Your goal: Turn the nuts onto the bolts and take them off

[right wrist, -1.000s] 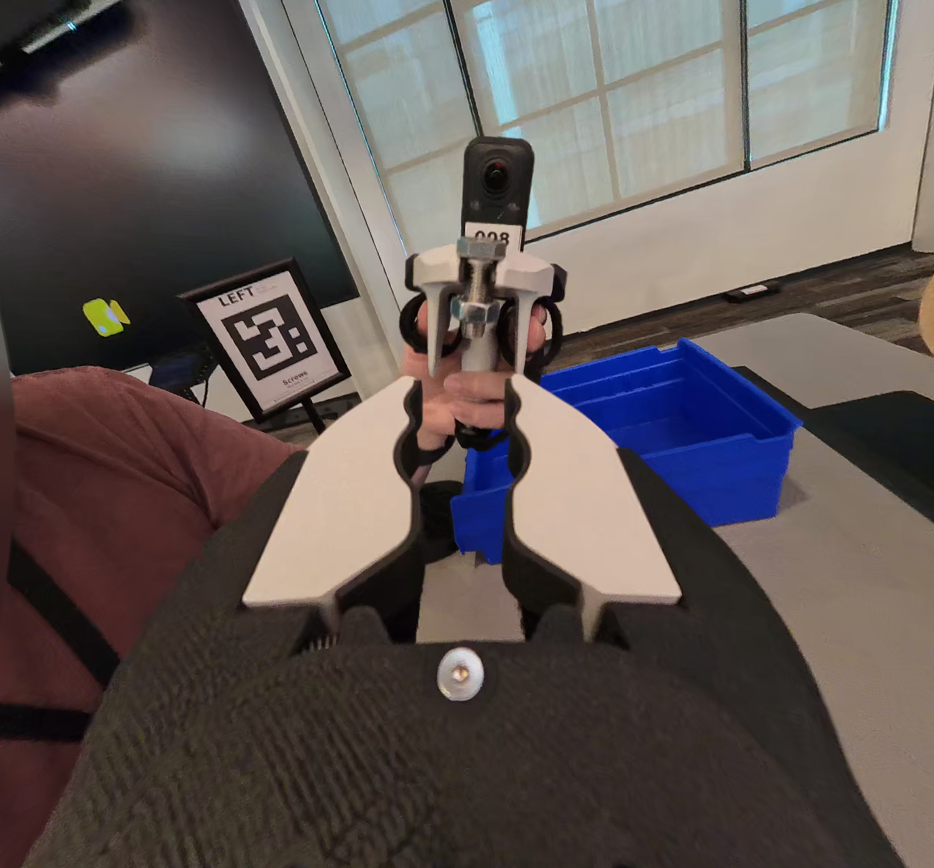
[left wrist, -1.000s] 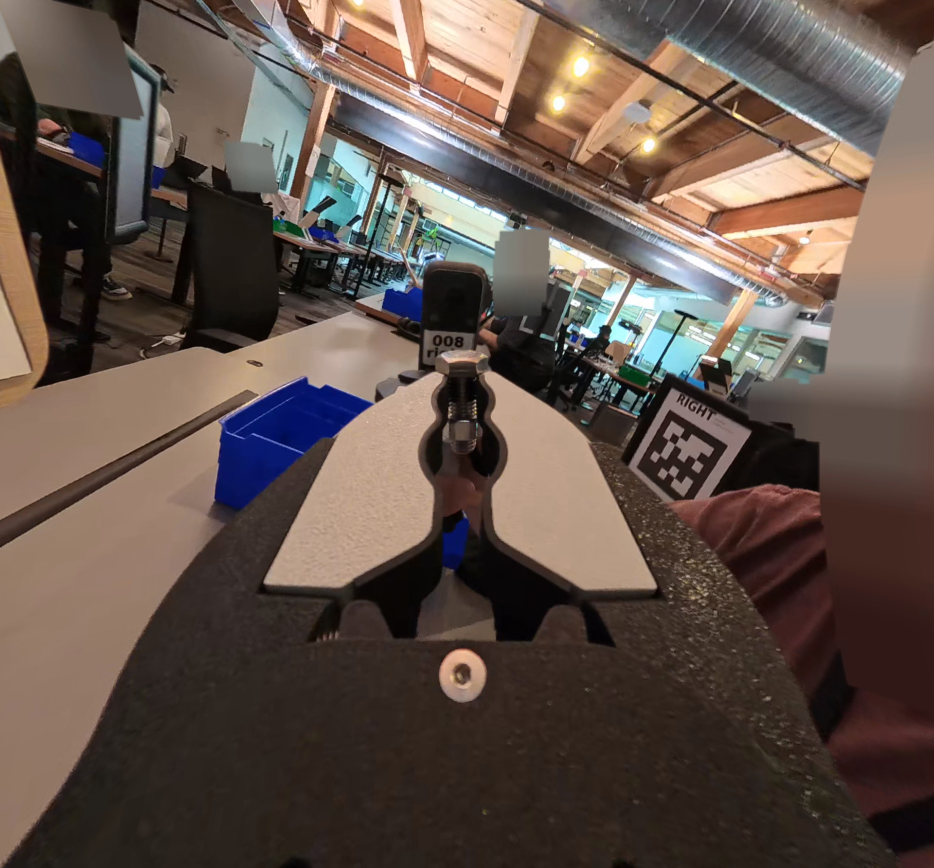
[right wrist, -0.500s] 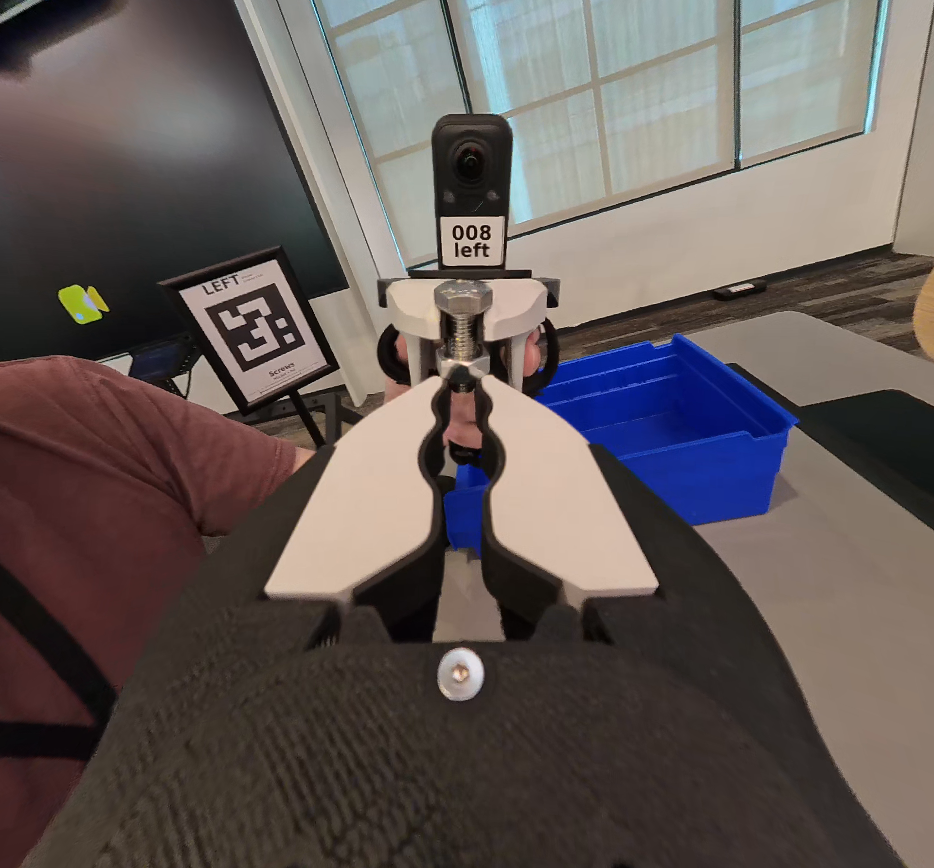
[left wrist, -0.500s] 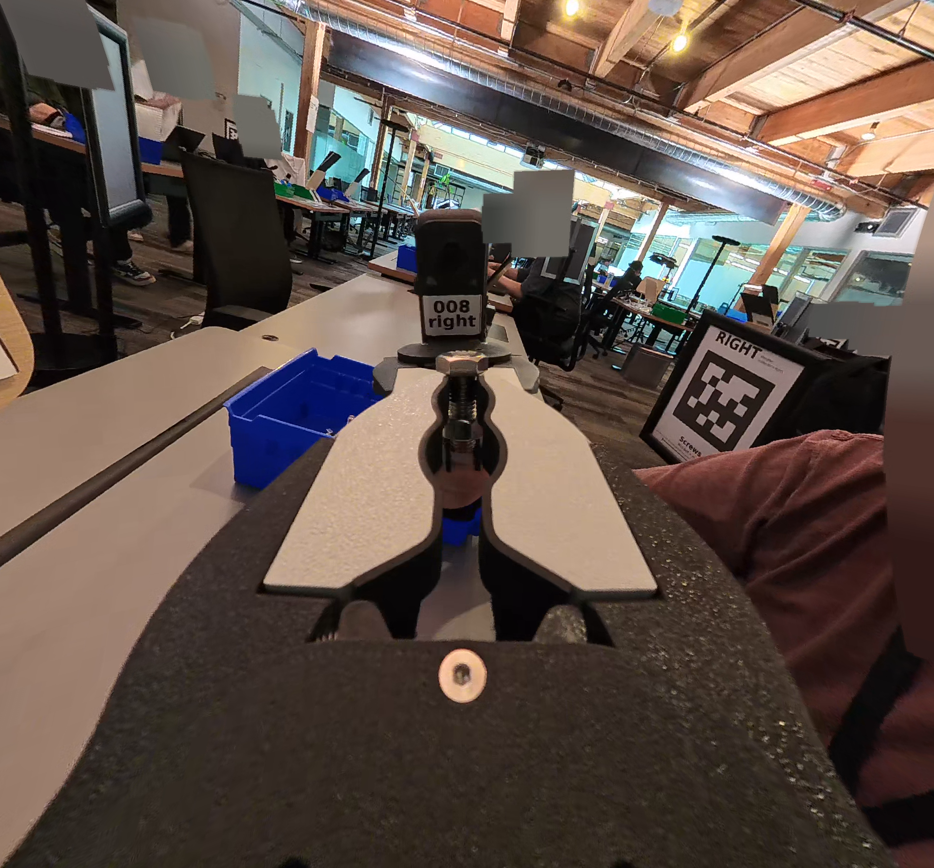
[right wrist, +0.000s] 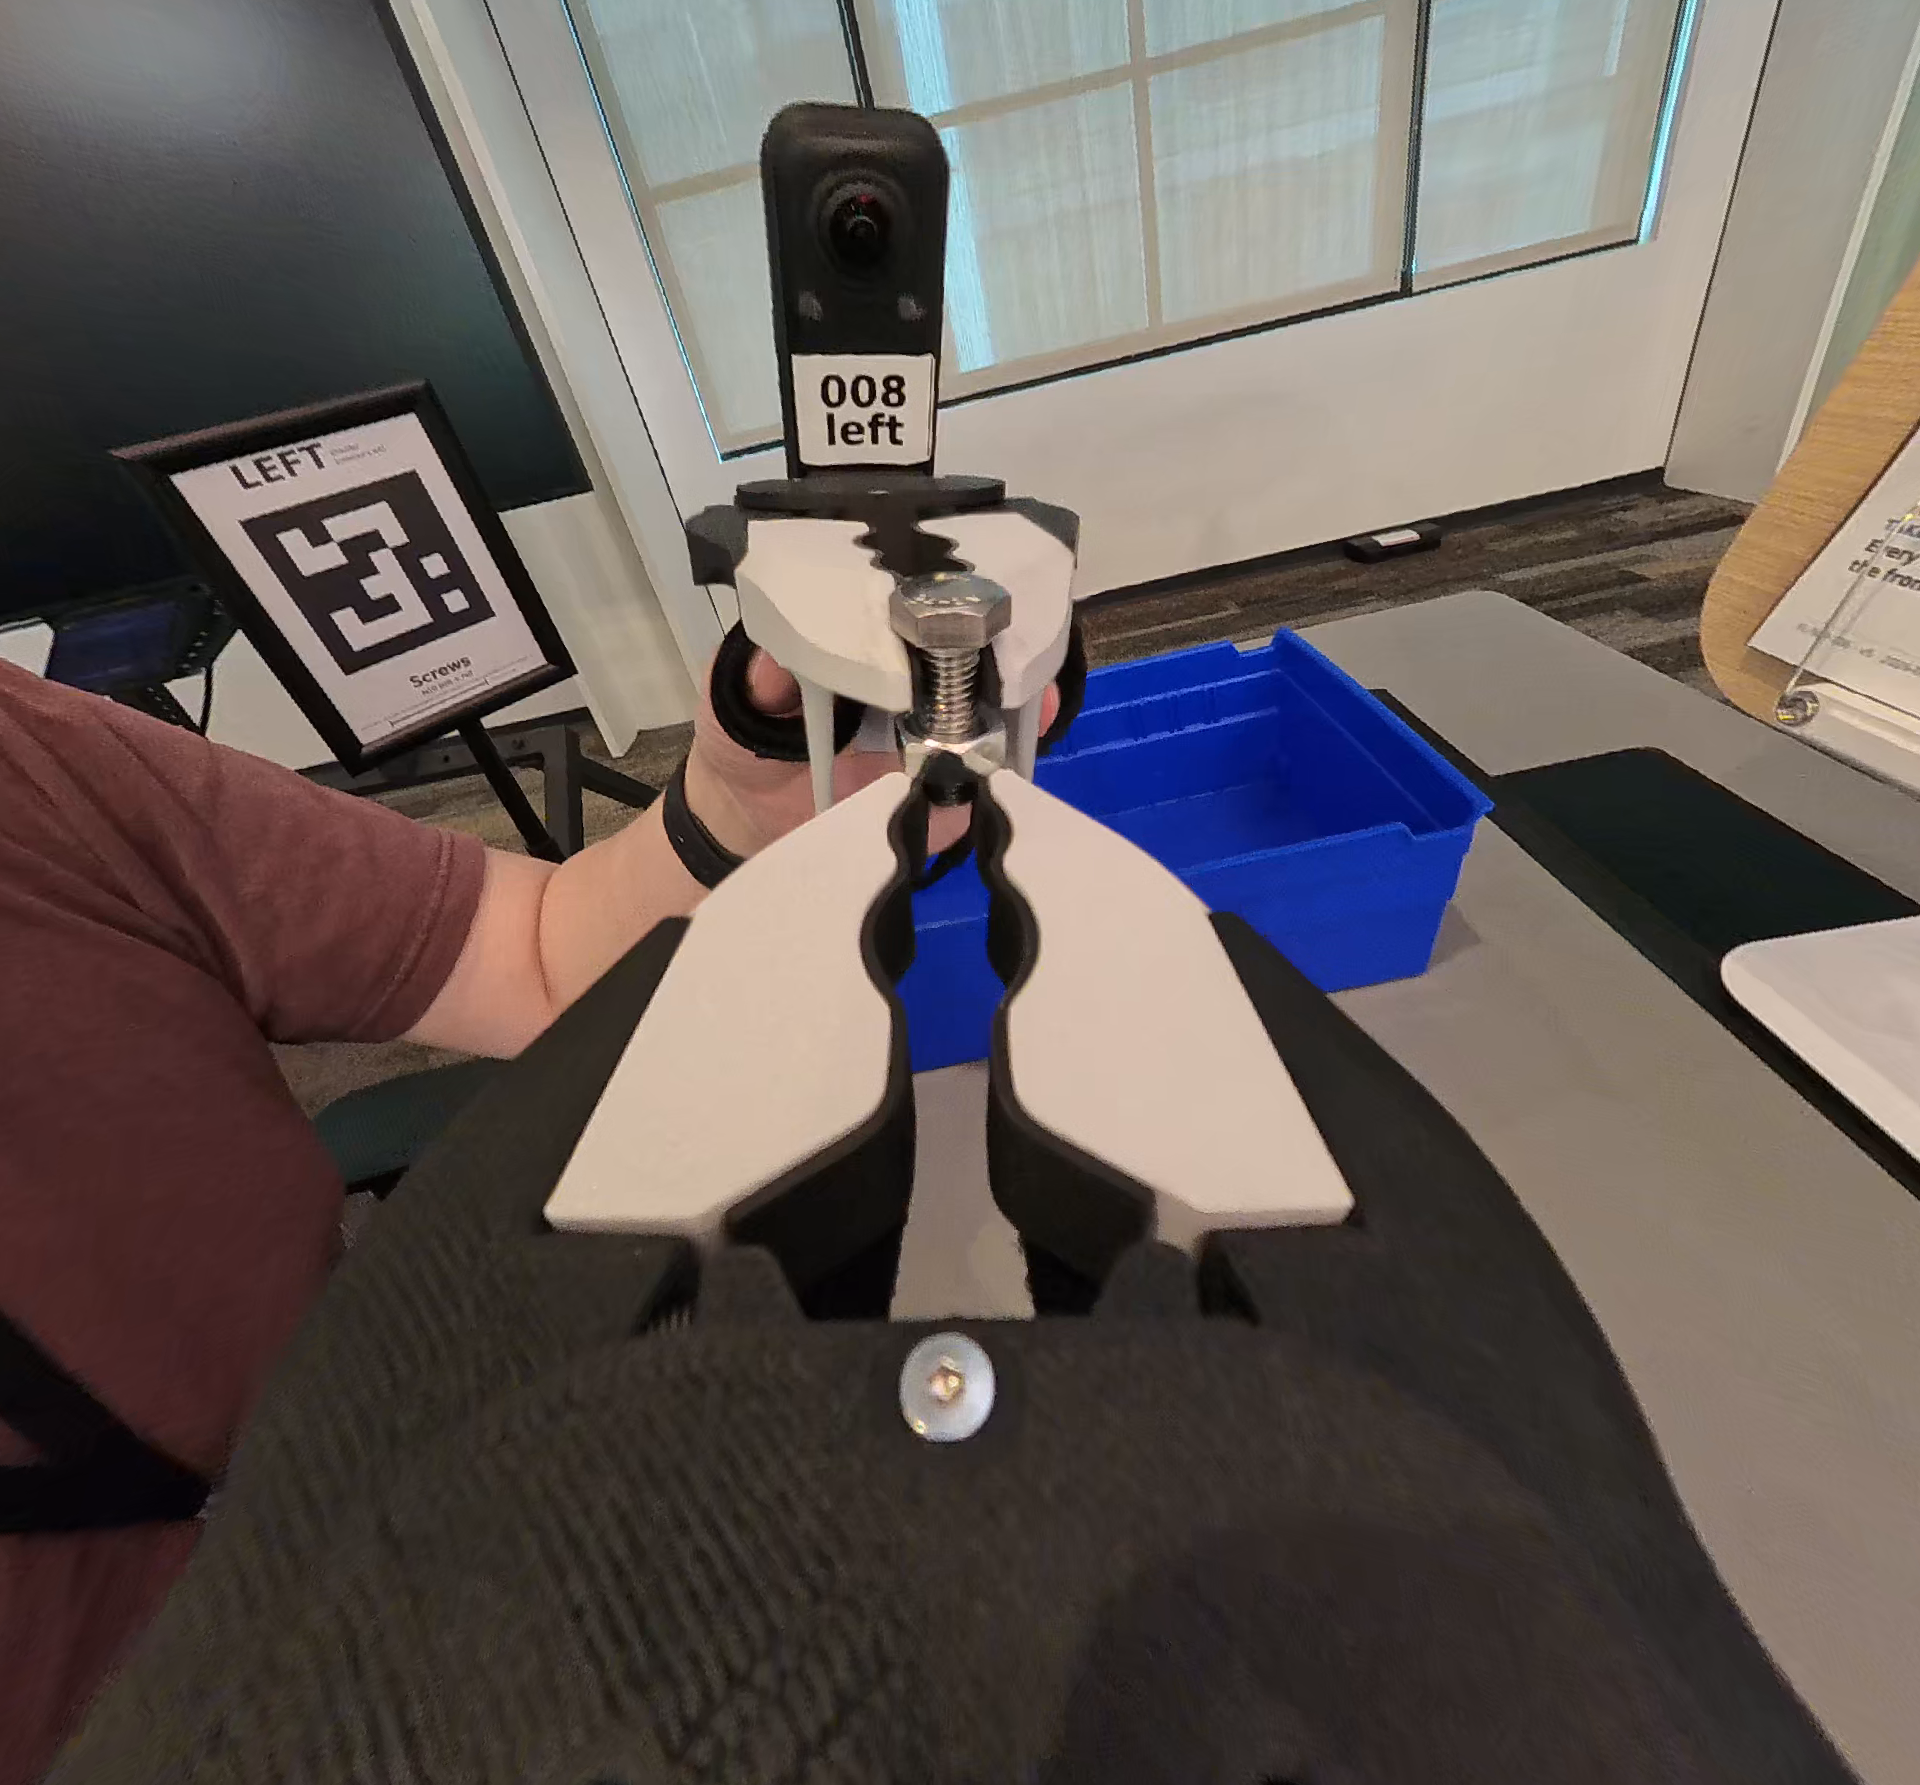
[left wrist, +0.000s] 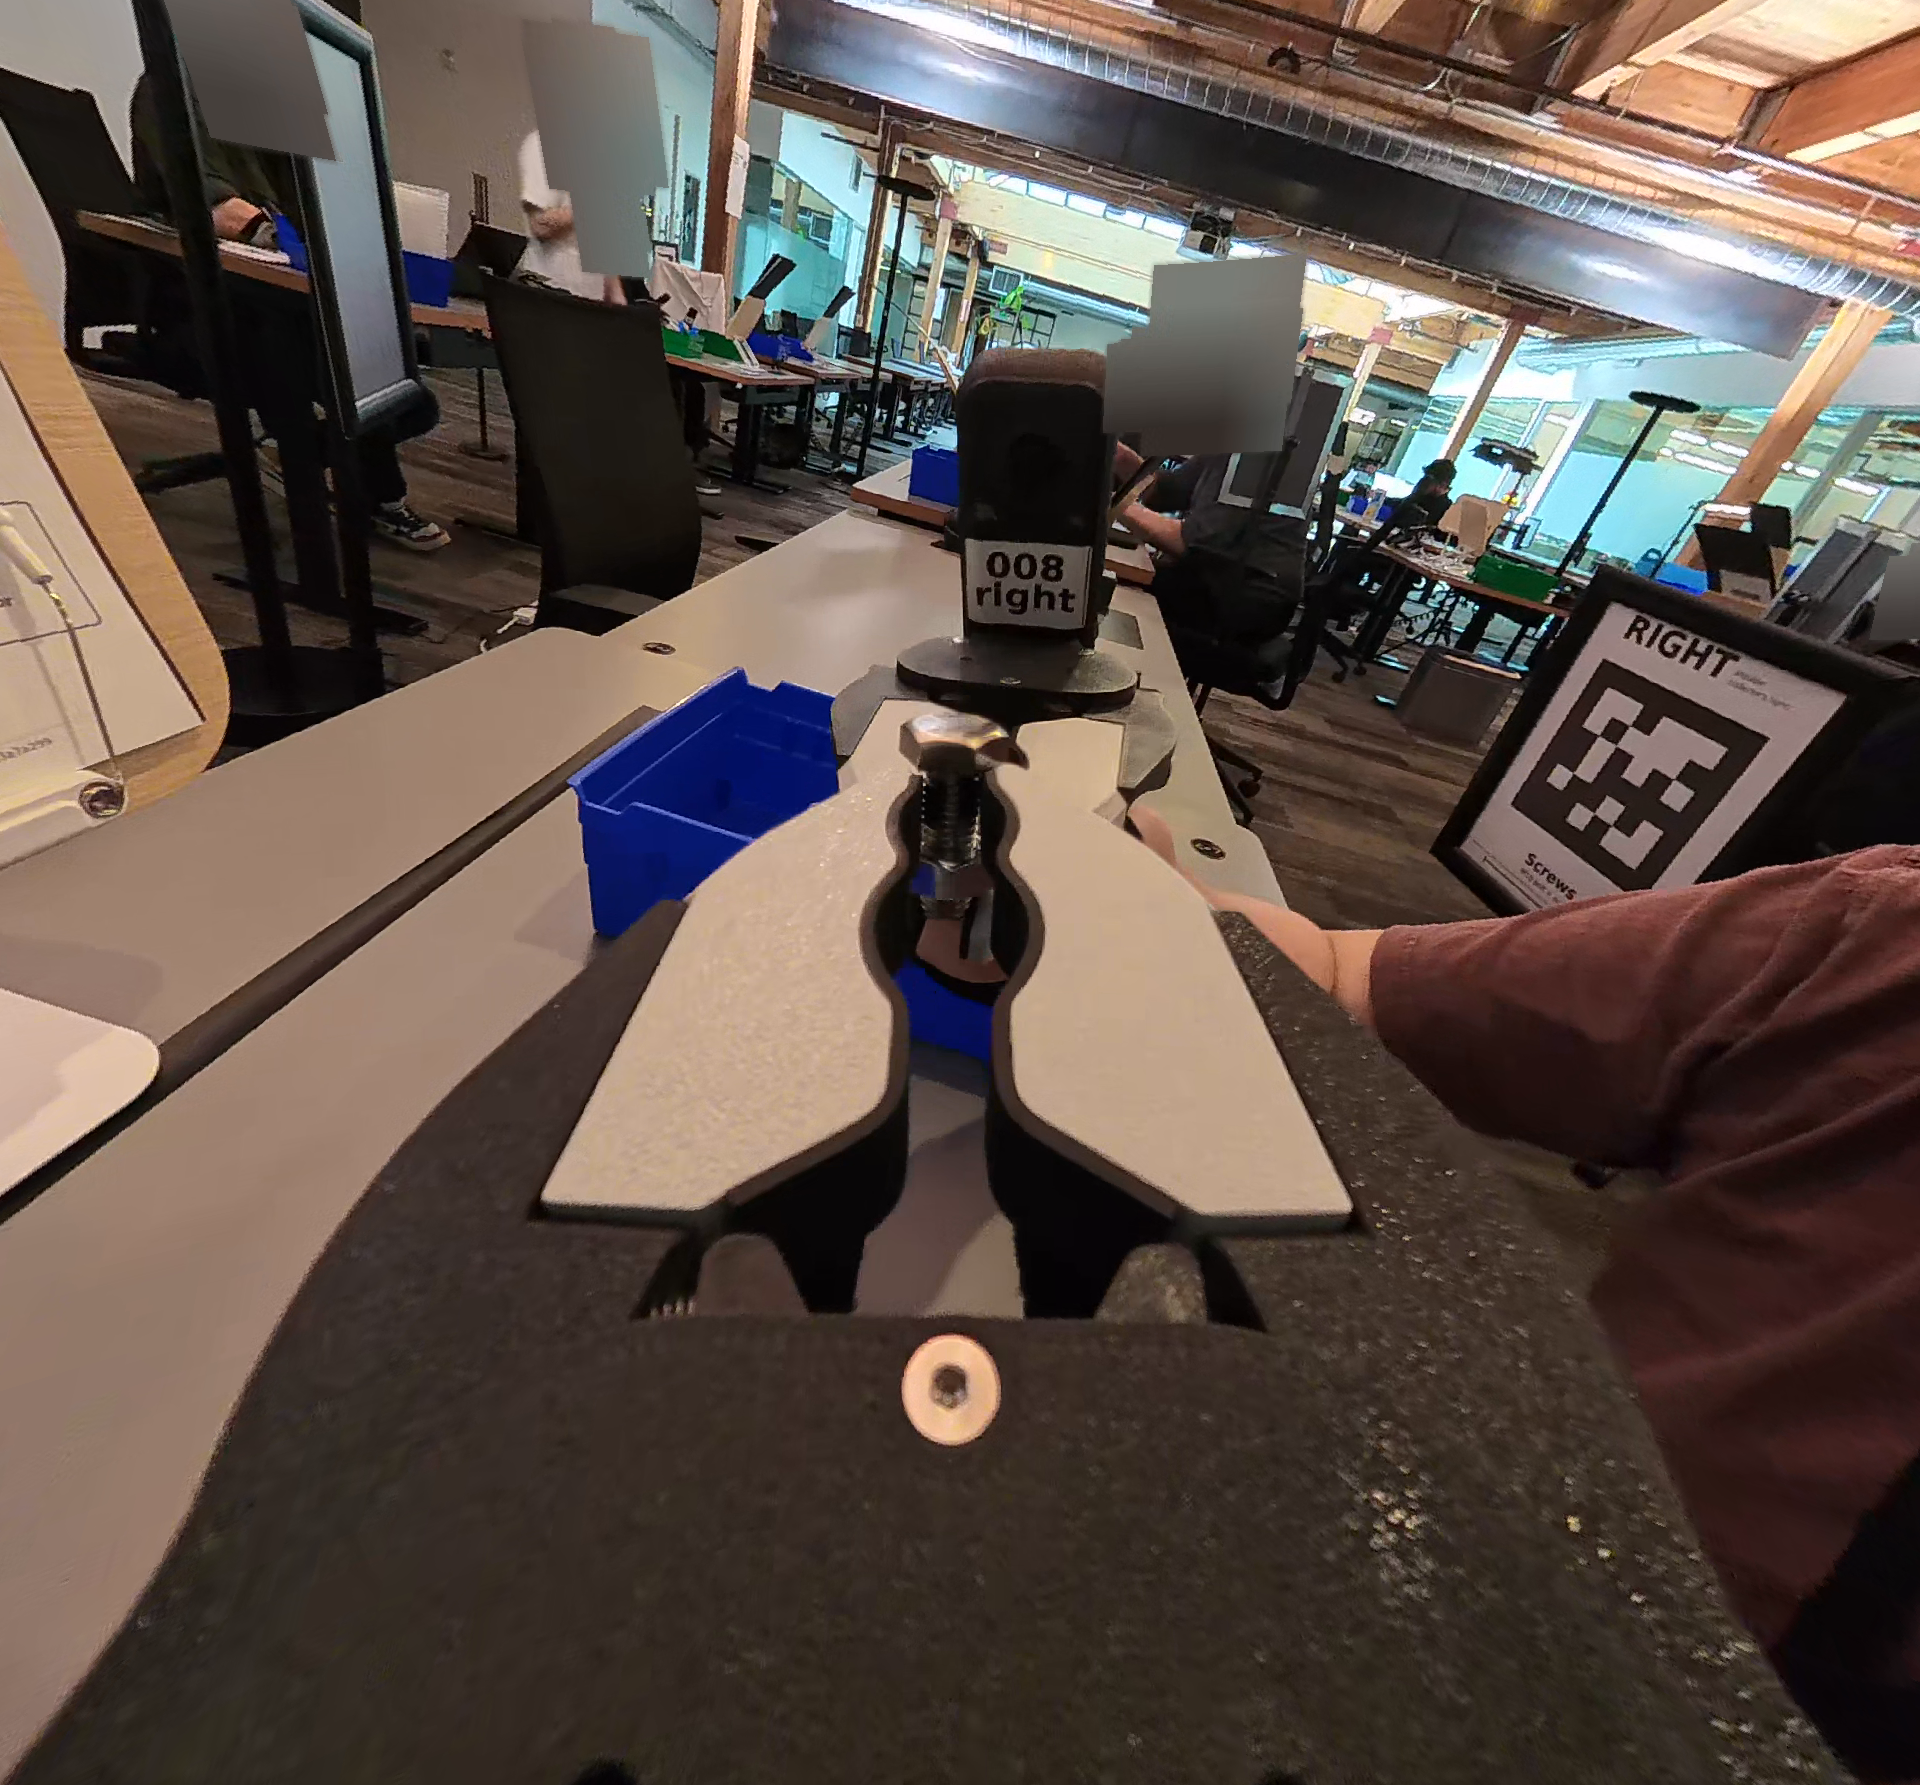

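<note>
My left gripper point(left wrist: 958, 785) is shut on a steel bolt point(left wrist: 951, 816) held upright with its hex head point(left wrist: 961, 743) above the fingertips. A nut point(left wrist: 948, 888) sits on the thread below the fingers. In the right wrist view the left gripper point(right wrist: 940, 686) faces me with the bolt point(right wrist: 948, 686), and my right gripper point(right wrist: 951, 781) is shut with its tips on the nut point(right wrist: 951, 753). In the left wrist view only the right gripper's camera mount point(left wrist: 1013, 686) shows behind the bolt. Both are held above a blue bin point(right wrist: 1247, 800).
The blue bin point(left wrist: 707, 790) stands on a grey table point(left wrist: 312, 852) with a black strip along it. A white tray point(right wrist: 1849, 1029) and a wood-backed sign point(right wrist: 1849, 540) are to one side. Framed marker signs point(left wrist: 1642, 779) point(right wrist: 364, 572) stand beside the person's arms. Only a small space, under 4 cm, lies between the two pairs of fingers.
My right gripper was open below the bolt; it rose and shut on the nut. Both grippers tilted downward while the left kept its hold on the bolt.
</note>
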Available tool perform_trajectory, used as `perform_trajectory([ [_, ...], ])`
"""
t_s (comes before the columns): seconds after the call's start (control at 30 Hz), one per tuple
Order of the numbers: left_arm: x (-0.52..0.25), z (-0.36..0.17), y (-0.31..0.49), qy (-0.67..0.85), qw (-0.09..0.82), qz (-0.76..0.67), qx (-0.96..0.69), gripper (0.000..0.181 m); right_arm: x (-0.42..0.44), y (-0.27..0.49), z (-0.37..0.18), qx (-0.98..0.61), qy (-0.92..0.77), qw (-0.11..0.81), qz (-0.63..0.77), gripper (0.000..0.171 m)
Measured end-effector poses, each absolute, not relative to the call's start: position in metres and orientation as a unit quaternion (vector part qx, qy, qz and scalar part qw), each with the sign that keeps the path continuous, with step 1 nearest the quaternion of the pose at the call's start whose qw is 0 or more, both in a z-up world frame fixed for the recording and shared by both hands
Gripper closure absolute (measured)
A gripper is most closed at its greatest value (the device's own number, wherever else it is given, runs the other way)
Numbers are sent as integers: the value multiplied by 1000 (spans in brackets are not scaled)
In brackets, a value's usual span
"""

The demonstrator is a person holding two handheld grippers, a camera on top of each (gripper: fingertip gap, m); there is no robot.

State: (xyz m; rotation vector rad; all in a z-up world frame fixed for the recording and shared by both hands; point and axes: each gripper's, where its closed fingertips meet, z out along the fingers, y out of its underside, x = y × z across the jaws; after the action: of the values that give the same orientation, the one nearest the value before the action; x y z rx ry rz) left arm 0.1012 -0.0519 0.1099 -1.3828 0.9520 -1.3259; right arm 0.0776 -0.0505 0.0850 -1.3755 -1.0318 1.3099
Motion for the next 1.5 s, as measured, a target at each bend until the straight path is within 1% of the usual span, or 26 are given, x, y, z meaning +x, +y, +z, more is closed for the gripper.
perform_trajectory([
  [0.13,102,107,-51,396,484,-533,-569,172,79,-50,84,-565,-430,465,528,161],
  [0.2,102,110,-52,389,484,-546,-563,172,80,-51,86,-564,-433,467,525,142],
  [0.23,101,112,-52,385,486,-550,-559,172,81,-51,87,-563,-433,467,527,137],
  [0.27,101,112,-52,387,485,-552,-557,172,81,-52,89,-559,-431,466,533,136],
  [0.4,104,110,-55,397,483,-547,-557,172,79,-52,92,-558,-413,466,549,136],
  [0.43,106,109,-56,400,479,-547,-557,172,78,-52,92,-557,-411,466,551,140],
  [0.47,107,108,-57,402,478,-547,-558,172,79,-53,93,-553,-413,467,554,151],
  [0.63,108,104,-56,407,472,-538,-567,171,81,-51,89,-558,-436,487,512,152],
  [0.67,108,104,-56,409,472,-536,-568,169,82,-48,87,-563,-442,499,489,152],
  [0.73,105,105,-55,408,468,-529,-578,159,89,-38,83,-575,-461,530,419,152],
  [0.87,90,100,-44,390,462,-487,-630,141,110,-18,82,-564,-518,613,194,152],
  [1.0,88,87,-47,387,417,-463,-680,139,120,-19,77,-463,-604,646,-62,152],
  [1.07,91,84,-49,380,408,-462,-690,138,118,-22,77,-414,-617,654,-141,152],
  [1.2,101,76,-61,377,362,-482,-703,131,106,-30,70,-353,-638,657,-191,152],
  [1.33,107,63,-54,387,381,-426,-724,130,104,-25,62,-352,-642,645,-219,152],
  [1.5,115,52,-49,393,393,-391,-734,137,103,-21,57,-359,-644,632,-236,152],
])
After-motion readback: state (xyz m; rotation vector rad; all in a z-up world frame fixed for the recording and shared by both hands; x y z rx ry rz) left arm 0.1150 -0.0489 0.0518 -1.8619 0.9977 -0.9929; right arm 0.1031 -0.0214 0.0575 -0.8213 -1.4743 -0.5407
